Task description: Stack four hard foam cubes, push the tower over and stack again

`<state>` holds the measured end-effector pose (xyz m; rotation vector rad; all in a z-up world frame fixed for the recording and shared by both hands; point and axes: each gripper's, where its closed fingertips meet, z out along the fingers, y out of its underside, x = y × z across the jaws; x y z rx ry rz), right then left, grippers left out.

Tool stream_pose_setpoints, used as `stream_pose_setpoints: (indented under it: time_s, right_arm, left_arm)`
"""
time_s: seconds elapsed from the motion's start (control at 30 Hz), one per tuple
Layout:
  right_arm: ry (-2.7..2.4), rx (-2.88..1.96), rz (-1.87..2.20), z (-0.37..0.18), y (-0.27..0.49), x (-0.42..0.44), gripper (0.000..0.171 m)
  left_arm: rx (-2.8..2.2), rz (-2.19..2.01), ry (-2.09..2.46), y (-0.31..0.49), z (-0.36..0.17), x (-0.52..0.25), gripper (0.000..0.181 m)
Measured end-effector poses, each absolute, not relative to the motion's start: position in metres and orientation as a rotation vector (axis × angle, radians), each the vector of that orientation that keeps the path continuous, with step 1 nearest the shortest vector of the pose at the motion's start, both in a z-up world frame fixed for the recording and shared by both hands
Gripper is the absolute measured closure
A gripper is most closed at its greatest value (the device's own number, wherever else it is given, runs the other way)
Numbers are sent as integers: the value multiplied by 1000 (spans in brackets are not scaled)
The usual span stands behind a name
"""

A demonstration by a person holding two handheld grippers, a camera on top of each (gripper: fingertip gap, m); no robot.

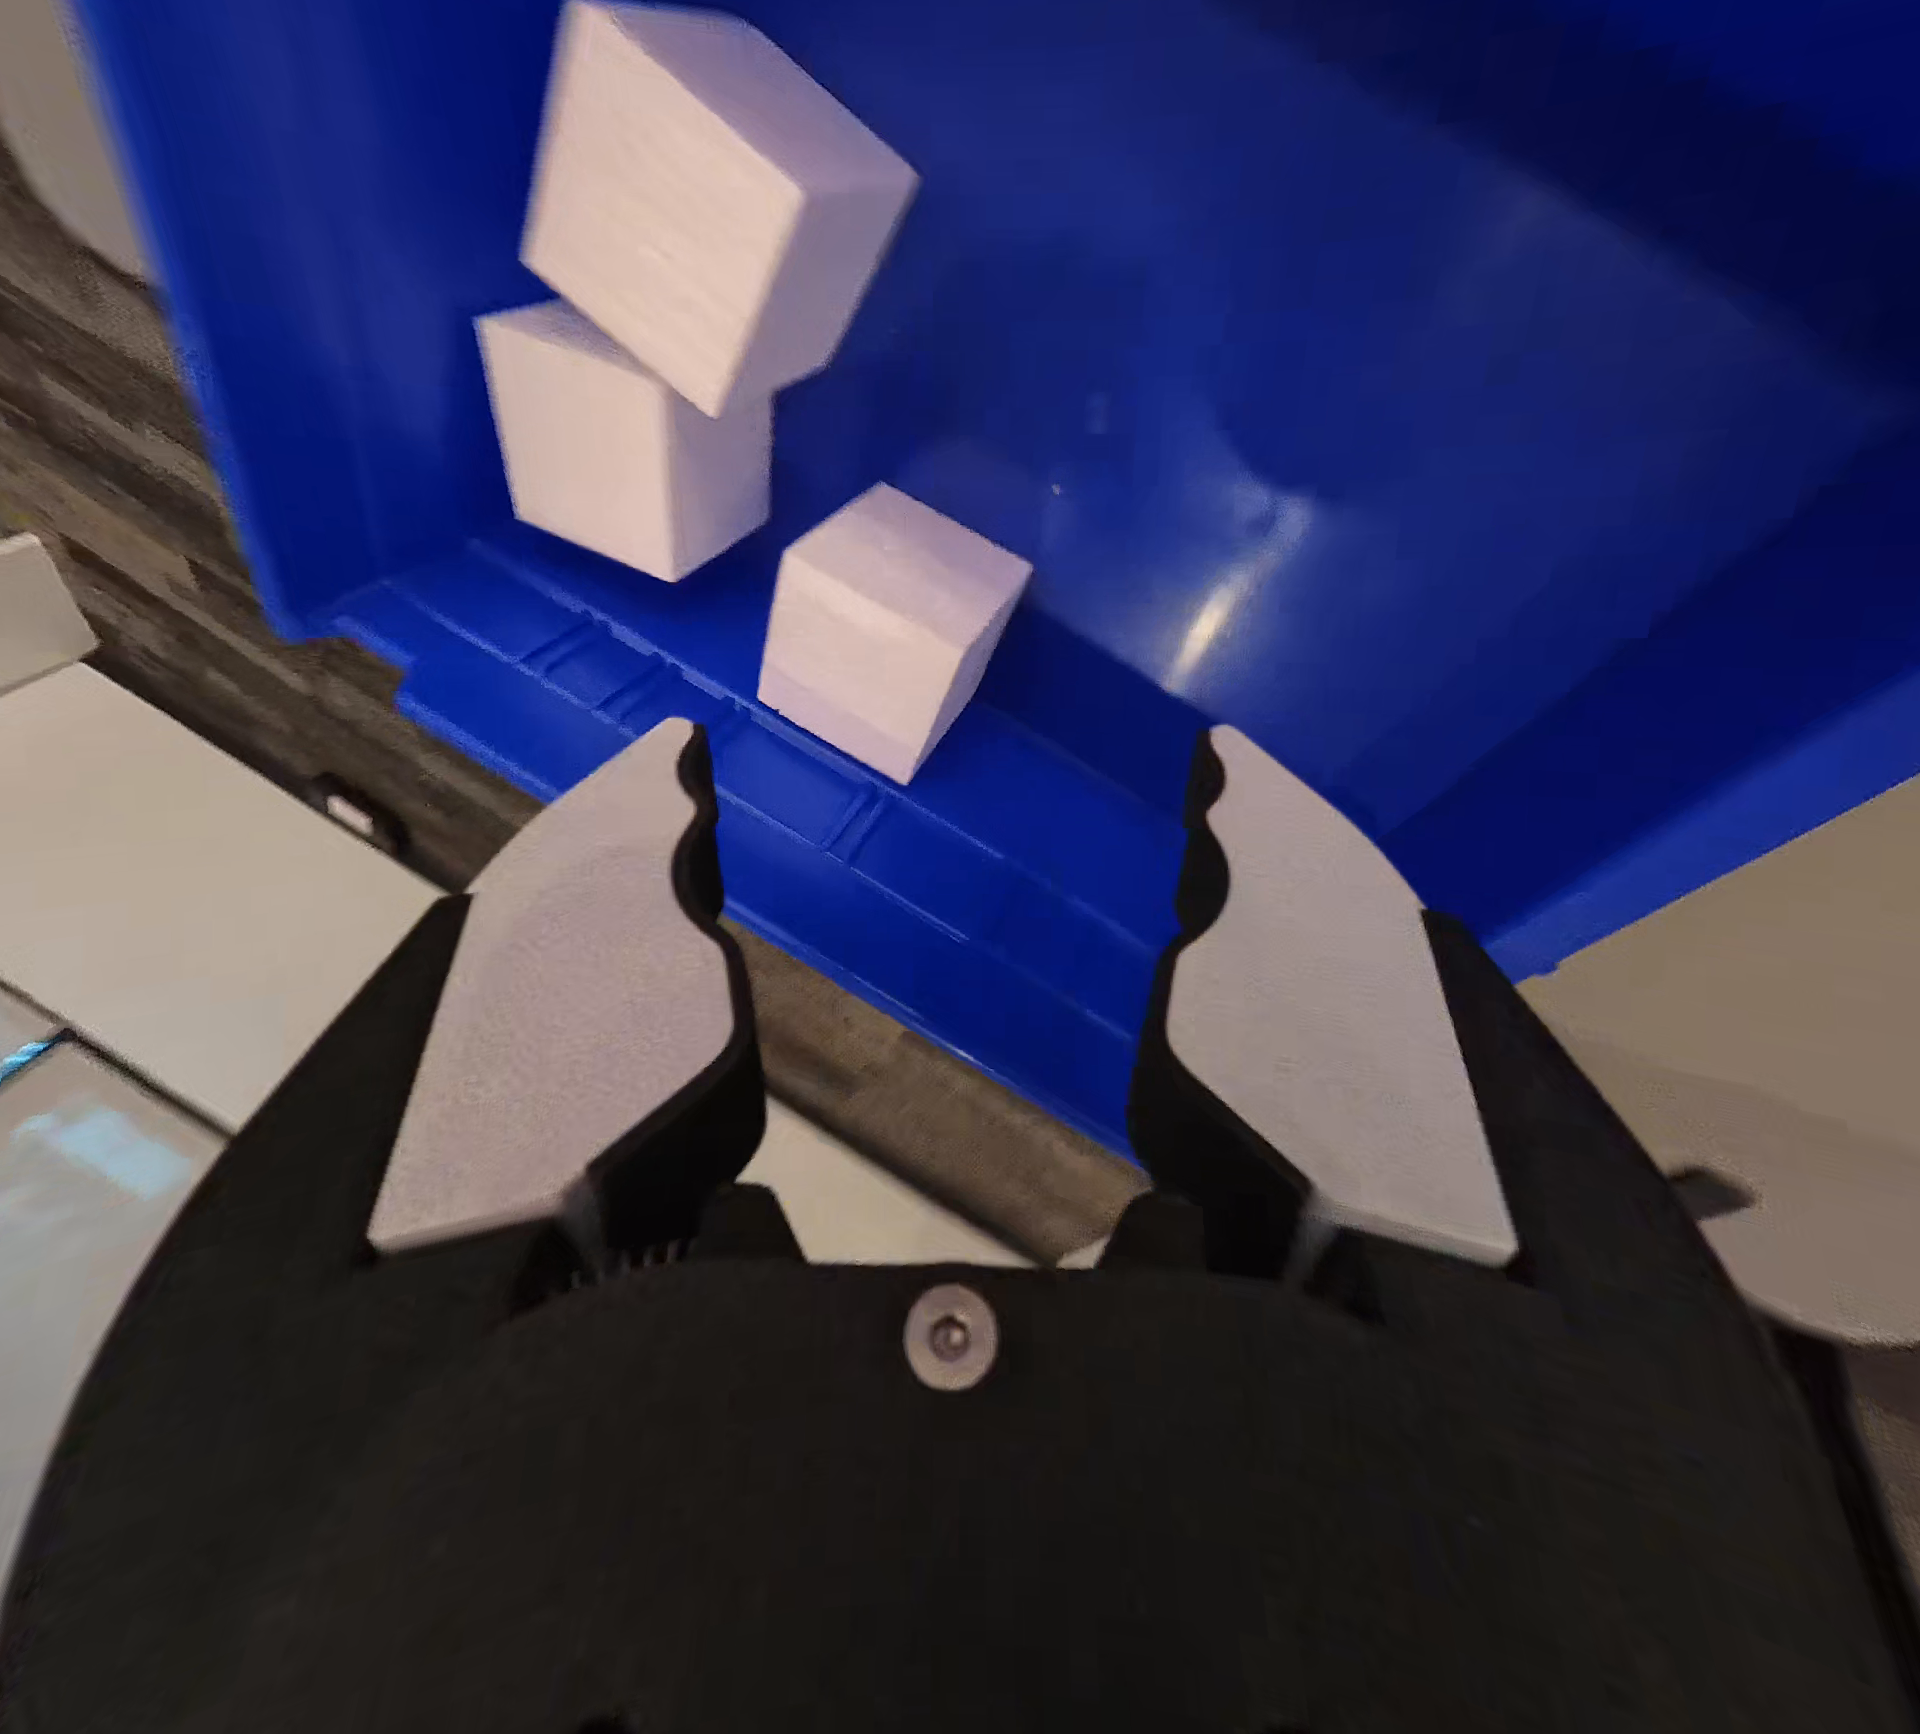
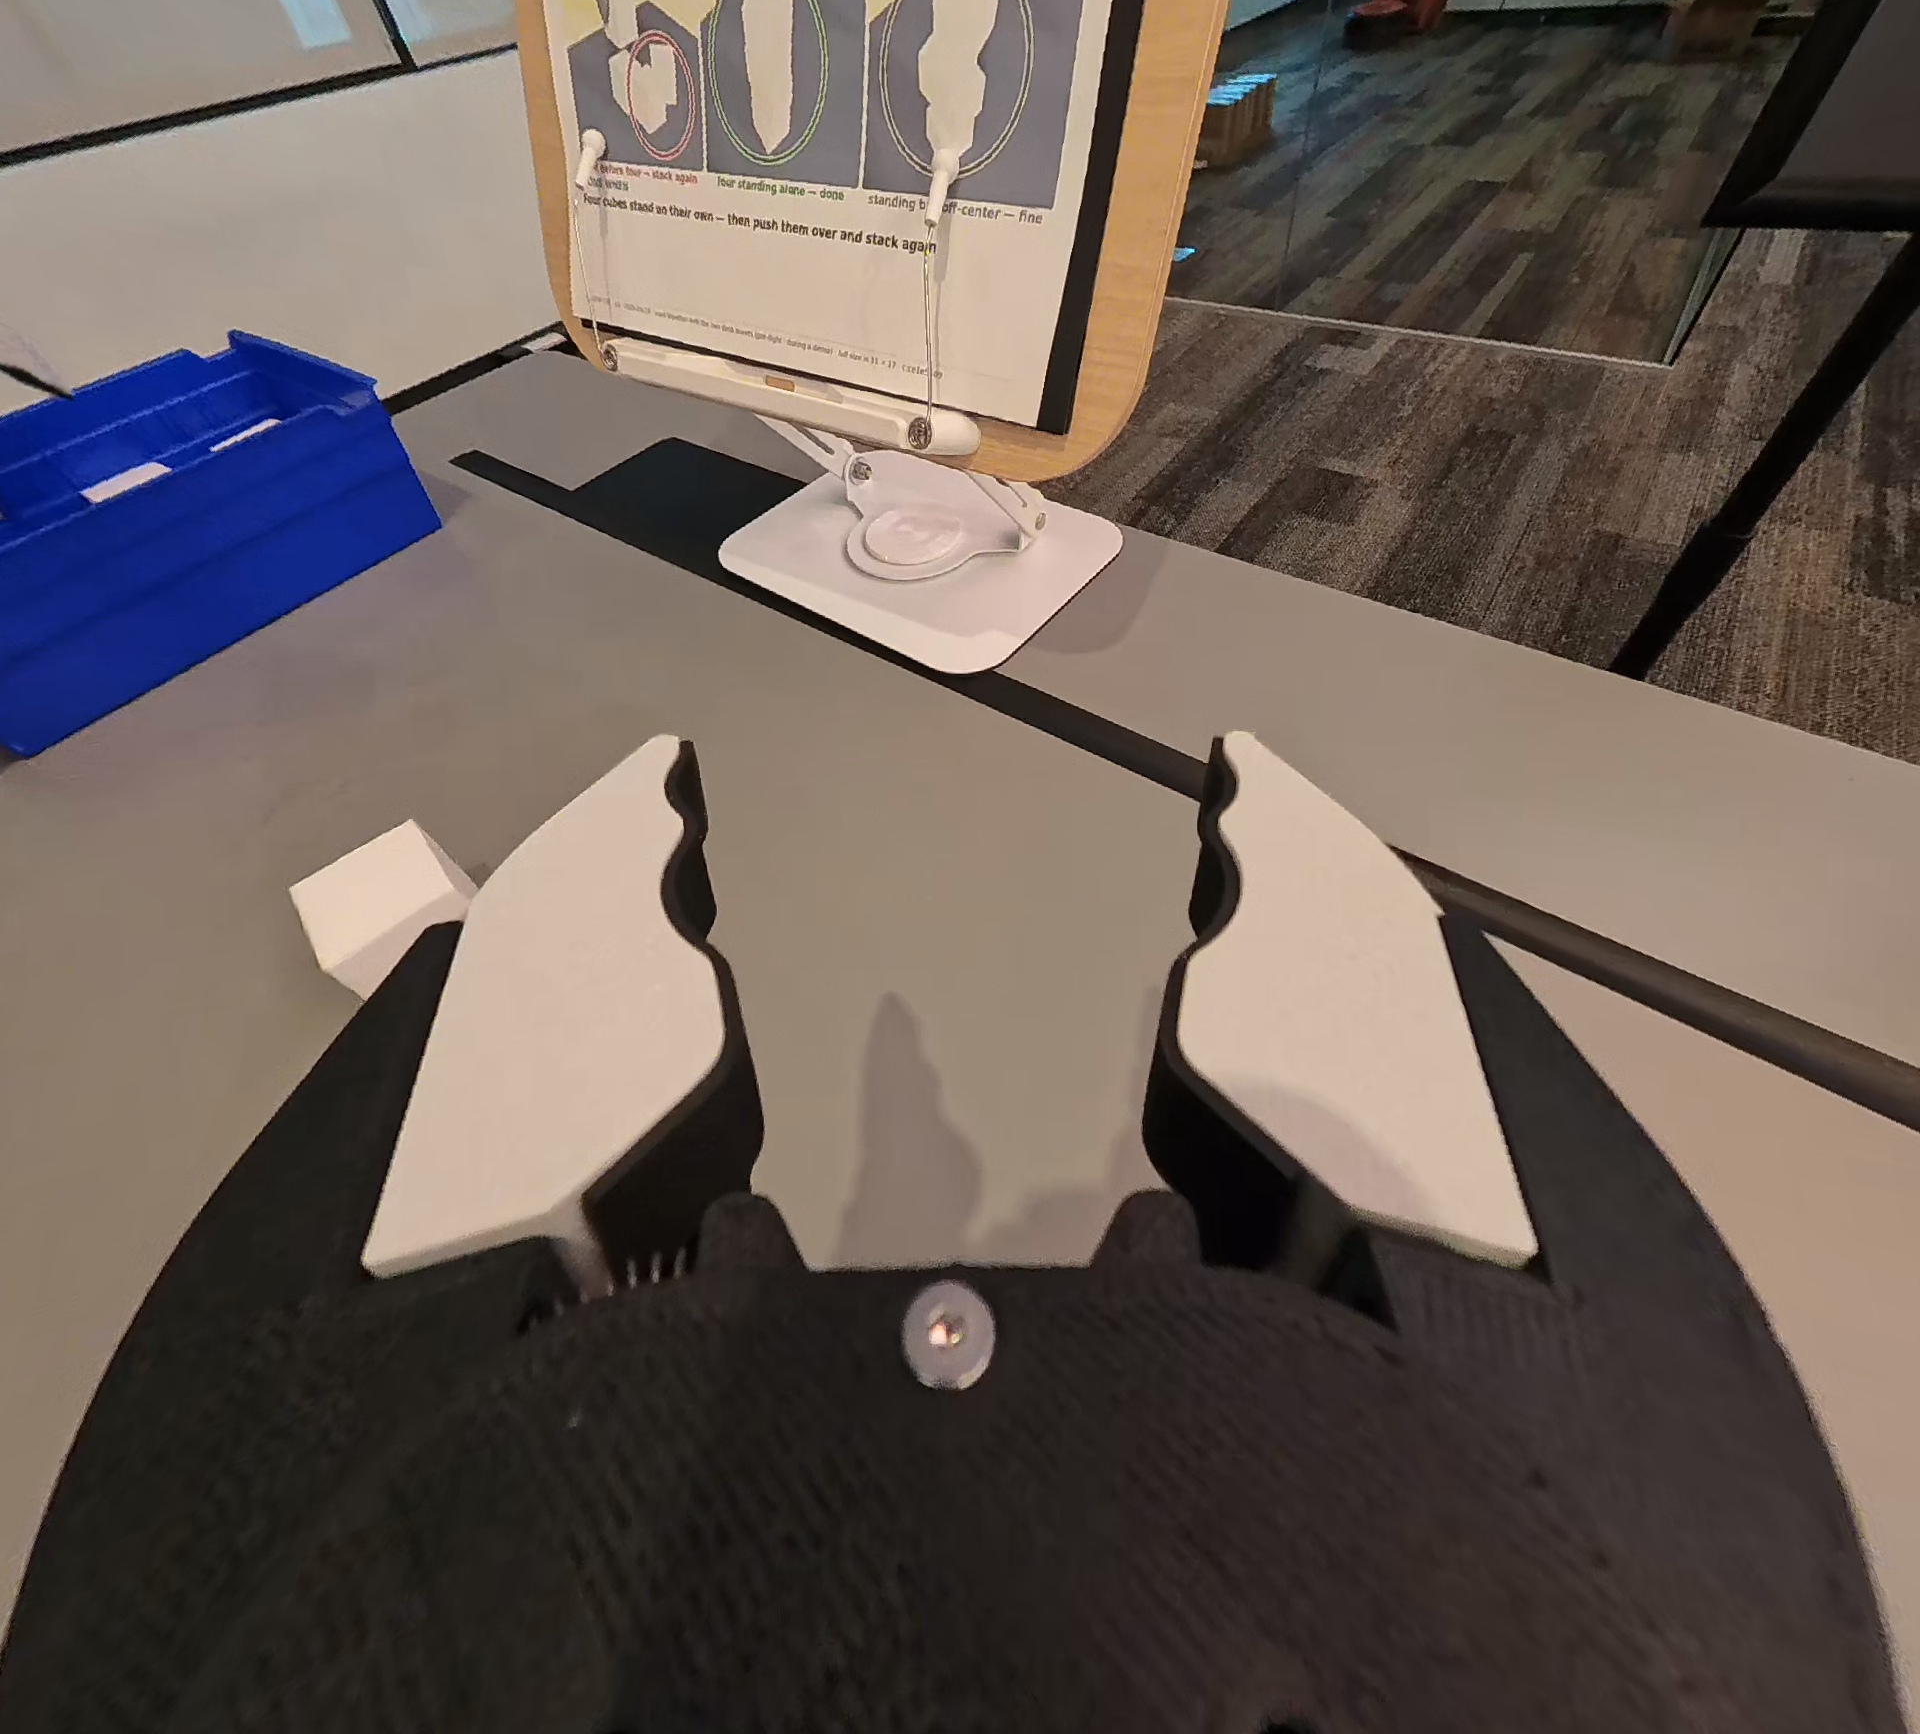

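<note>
Inside blue bin [image 1: 1351,250]: three white foam cubes, one [image 1: 894,635] by the front lip, two farther in w/ top cube [image 1: 707,198] tilted on lower cube [image 1: 613,448]. Fourth cube [image 2: 379,900] out of bin, on grey bench [image 2: 935,853], beside right gripper [image 2: 951,811]. Left gripper [image 1: 951,801] over bin lip, fingers spread, empty; right likewise released, nothing held. Prob. light, stiff, slightly grippy; best taken across two flat opp. faces, mid-height. Tilted cube likely to slip if nudged.

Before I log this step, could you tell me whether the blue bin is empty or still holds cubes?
Not empty: three white cubes lie inside the blue bin, one resting on another.
</note>
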<state>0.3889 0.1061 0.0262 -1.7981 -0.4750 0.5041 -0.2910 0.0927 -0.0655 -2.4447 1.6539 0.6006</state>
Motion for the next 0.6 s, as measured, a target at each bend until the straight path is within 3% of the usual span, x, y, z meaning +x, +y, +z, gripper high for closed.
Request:
stream_pose_setpoints:
  time_s: [0.2, 0.6]
  right_arm:
    - [-499, -1804, 501, 19, 109, 382, 79]
    - [-533, -1811, 543, 12, 112, 367, 79]
  left_arm:
    - [-2375, 727, 1906, 109, -100, -311, 91]
    - [-2404, 633, 1965, 126, -119, -326, 108]
